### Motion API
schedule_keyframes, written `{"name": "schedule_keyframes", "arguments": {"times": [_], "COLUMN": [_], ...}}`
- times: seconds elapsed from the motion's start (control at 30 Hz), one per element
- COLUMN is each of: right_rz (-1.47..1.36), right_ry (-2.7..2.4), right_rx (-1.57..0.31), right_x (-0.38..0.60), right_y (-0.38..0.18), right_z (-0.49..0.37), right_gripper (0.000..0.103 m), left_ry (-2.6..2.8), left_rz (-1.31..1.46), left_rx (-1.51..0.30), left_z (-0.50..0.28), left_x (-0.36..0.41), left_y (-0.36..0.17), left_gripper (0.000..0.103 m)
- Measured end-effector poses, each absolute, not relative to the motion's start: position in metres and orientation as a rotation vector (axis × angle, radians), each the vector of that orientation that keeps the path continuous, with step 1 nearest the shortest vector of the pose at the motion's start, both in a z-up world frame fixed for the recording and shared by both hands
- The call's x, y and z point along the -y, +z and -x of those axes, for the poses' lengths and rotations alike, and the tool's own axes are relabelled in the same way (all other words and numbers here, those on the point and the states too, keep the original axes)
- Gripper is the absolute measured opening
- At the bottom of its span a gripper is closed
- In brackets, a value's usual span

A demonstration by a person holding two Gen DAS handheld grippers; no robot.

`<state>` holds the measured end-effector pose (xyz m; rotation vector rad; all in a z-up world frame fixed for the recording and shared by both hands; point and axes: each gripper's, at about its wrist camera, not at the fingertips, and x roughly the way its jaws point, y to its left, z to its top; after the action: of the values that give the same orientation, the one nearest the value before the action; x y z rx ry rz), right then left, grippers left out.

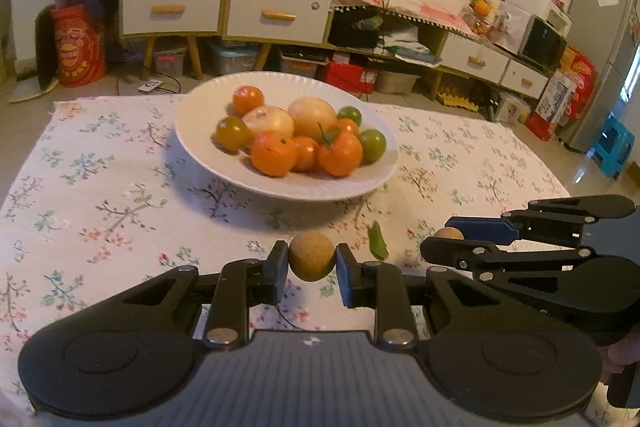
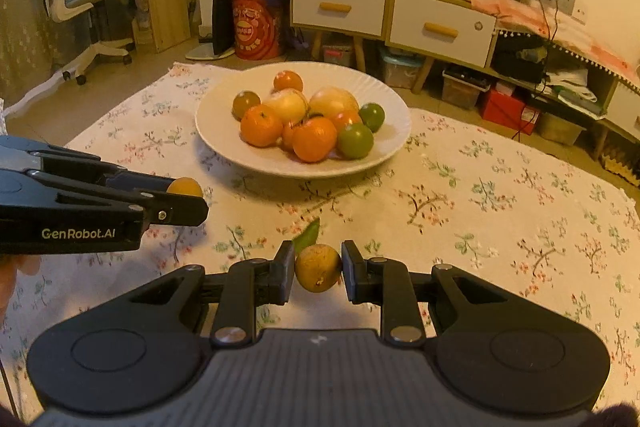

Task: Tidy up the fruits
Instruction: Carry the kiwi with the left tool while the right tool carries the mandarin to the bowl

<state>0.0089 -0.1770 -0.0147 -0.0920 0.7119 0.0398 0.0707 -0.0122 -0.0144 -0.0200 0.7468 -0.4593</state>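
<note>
Fruits mostly sat piled in the white plate (image 1: pixel 192 131) at the far middle of the worktop (image 1: pixel 100 195): oranges, green ones, two pale larger ones. Two stragglers were off the plate, each pinched in a claw. Left claw (image 1: pixel 312 269) was clamped on a small brown round fruit (image 1: pixel 311 255), pads pressed on both its sides, fruit clear of the floral cloth as far as could be told. Right claw (image 2: pixel 319 273) was clamped on a small yellow-brown fruit (image 2: pixel 319 267) the same way. Both claws side by side near the front edge, pointed down toward the plate, plate well ahead of them. A green leaf (image 1: pixel 378 246) lay on the cloth between the two claws, just beyond the tips.

Step in hand, judged: carry phase, both fruits gripped and headed to the plate. Next move calls for bringing each claw over the plate rim, lowering into a free spot at the near side, then spreading the jaws. Pile is already crowded and round, so drop low and gently or the fruit could roll off. Keep the claws apart on approach to avoid a bump. Leaf may need clearing after.
</note>
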Motion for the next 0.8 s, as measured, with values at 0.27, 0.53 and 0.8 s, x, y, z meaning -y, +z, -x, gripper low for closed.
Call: {"name": "schedule_keyframes", "arguments": {"times": [0.27,0.53,0.8], "right_rz": [0.069,0.031,-0.047], "right_ry": [0.023,0.002,-0.02], "right_rx": [-0.684,-0.653,-0.647], "right_x": [0.176,0.184,0.2], "right_y": [-0.002,0.01,0.016], "right_z": [-0.021,-0.033,-0.047], "right_gripper": [0.022,0.022,0.023], "left_ry": [-0.427,-0.41,-0.367], "left_rz": [0.075,0.105,0.093], "left_rx": [-0.721,-0.708,-0.688], "left_z": [-0.079,-0.092,-0.115], "left_x": [-0.002,-0.007,-0.002], "left_y": [0.002,0.014,0.019], "left_gripper": [0.008,0.009,0.009]}}
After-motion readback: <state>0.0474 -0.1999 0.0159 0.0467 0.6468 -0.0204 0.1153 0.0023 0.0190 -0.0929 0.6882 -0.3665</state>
